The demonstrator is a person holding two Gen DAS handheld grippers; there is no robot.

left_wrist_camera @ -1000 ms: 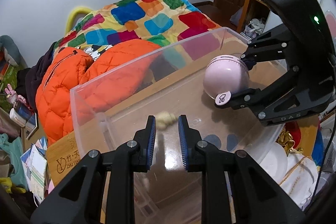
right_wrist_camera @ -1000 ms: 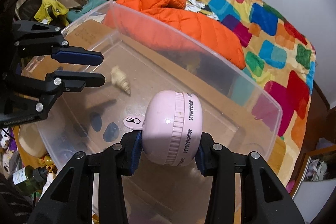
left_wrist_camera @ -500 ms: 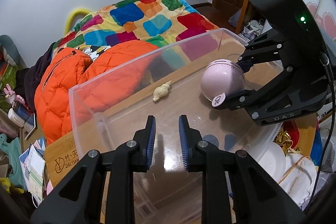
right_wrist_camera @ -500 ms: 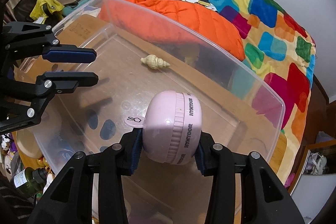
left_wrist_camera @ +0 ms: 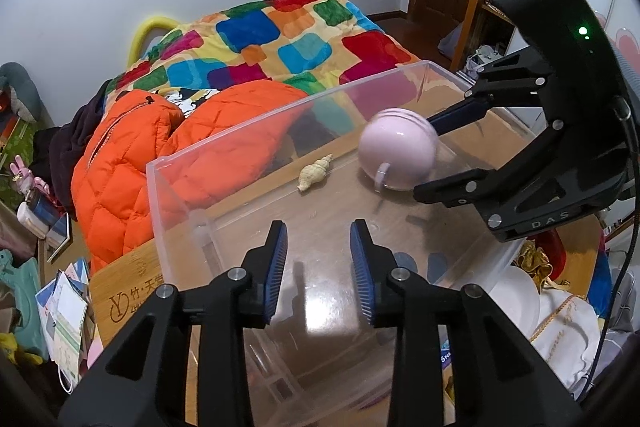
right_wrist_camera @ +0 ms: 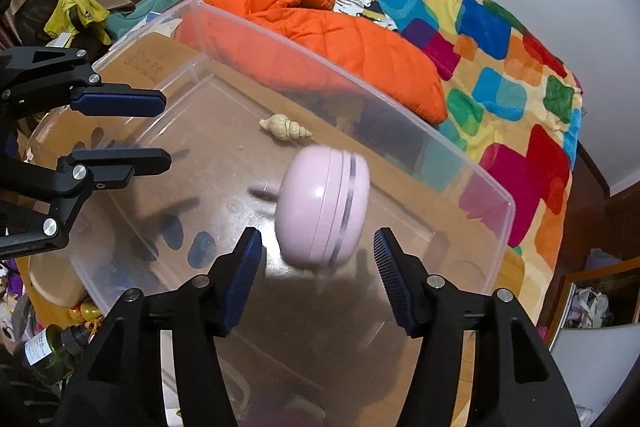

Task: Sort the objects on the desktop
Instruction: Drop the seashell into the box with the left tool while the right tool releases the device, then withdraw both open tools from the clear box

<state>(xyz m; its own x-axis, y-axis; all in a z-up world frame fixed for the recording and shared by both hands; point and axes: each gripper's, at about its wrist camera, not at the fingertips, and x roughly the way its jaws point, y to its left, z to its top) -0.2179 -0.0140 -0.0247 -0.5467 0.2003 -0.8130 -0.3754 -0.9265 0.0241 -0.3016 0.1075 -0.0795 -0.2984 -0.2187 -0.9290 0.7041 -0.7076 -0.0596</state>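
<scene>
A clear plastic bin [left_wrist_camera: 172, 187] [right_wrist_camera: 400, 107] stands on the wooden desk. A cream seashell [left_wrist_camera: 315, 172] [right_wrist_camera: 285, 127] lies on its floor by the far wall. A round pink gadget [left_wrist_camera: 397, 149] [right_wrist_camera: 324, 215] is blurred, free of the jaws, inside the bin just ahead of my right gripper [right_wrist_camera: 318, 275], which is open and also shows in the left wrist view [left_wrist_camera: 444, 151]. My left gripper [left_wrist_camera: 319, 267] is open and empty over the bin's near side; it also shows in the right wrist view [right_wrist_camera: 160, 131].
An orange puffer jacket [left_wrist_camera: 132, 163] and a colourful quilt [left_wrist_camera: 280, 39] lie on the bed behind the bin. White dishes [left_wrist_camera: 520, 299] and a cloth bag sit right of the bin. Papers [left_wrist_camera: 64, 311] lie at the left. A small bottle [right_wrist_camera: 44, 343] stands by the bin's near corner.
My right gripper has opened and let go of the pink gadget, which drops into the bin. My left gripper has opened wider. The seashell has settled by the far wall.
</scene>
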